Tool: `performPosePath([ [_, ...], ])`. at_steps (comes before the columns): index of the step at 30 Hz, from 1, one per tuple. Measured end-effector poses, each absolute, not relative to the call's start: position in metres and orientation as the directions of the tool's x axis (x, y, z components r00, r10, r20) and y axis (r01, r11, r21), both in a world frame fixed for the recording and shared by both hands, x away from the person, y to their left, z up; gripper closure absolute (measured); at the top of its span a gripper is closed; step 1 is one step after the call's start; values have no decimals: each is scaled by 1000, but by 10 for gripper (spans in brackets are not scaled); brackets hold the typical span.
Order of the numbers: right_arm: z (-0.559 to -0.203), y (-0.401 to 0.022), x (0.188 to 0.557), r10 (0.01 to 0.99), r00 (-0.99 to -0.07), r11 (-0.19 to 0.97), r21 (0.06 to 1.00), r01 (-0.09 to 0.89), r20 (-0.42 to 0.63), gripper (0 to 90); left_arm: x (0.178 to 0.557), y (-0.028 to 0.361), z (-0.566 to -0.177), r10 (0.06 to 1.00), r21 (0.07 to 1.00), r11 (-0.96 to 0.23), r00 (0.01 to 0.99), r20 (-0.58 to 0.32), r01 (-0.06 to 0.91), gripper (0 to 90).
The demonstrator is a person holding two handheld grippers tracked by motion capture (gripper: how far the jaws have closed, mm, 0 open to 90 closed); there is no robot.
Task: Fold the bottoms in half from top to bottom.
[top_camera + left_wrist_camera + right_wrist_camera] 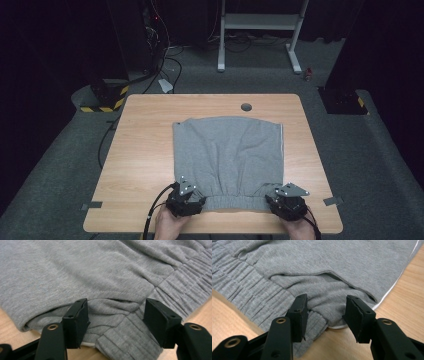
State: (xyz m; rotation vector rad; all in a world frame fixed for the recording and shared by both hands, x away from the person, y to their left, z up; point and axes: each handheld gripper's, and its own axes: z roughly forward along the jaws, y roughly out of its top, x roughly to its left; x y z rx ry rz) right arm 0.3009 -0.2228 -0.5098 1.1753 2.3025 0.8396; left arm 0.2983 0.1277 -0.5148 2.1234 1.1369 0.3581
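Lying flat, grey ribbed-hem knit garment [228,155], wooden table [145,150]

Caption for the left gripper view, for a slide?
Open left tongs straddle the near corner of grey shorts on the table.

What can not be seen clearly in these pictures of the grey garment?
- Garment near corners, high view: covered by the left tool and right tool.
- Its far edge, both gripper views: cut off by the frame.
- Inside the pocket slit, right gripper view: in shadow.
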Motion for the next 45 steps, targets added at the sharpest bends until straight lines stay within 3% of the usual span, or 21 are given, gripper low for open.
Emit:
performPosePath([
  [6, -495, -218, 295, 829, -554, 429, 720, 545, -75, 474, 307, 136, -507, 806, 692, -362, 583, -104, 624, 299],
  [10, -486, -199, 294, 795, -603, 438, 753, 492, -69, 471, 321, 151, -496, 815, 707, -310, 561, -146, 635, 293],
  [21, -483, -100, 309, 606, -796, 516, 771, 374, -19, 429, 394, 190, -473, 873, 712, -238, 467, -141, 661, 290],
  [25, -486, -68, 312, 545, -838, 542, 763, 351, -2, 414, 420, 199, -472, 893, 697, -245, 437, -109, 674, 293],
  [30, -492, -33, 309, 472, -881, 575, 756, 313, 6, 411, 448, 213, -479, 917, 695, -188, 378, -129, 694, 324],
  [35, -497, -10, 305, 426, -905, 604, 748, 276, -9, 422, 473, 213, -486, 930, 657, -199, 352, -107, 727, 324],
  [45, -507, 7, 302, 439, -898, 633, 724, 276, -41, 465, 510, 213, -503, 964, 612, -128, 243, -108, 780, 329],
])
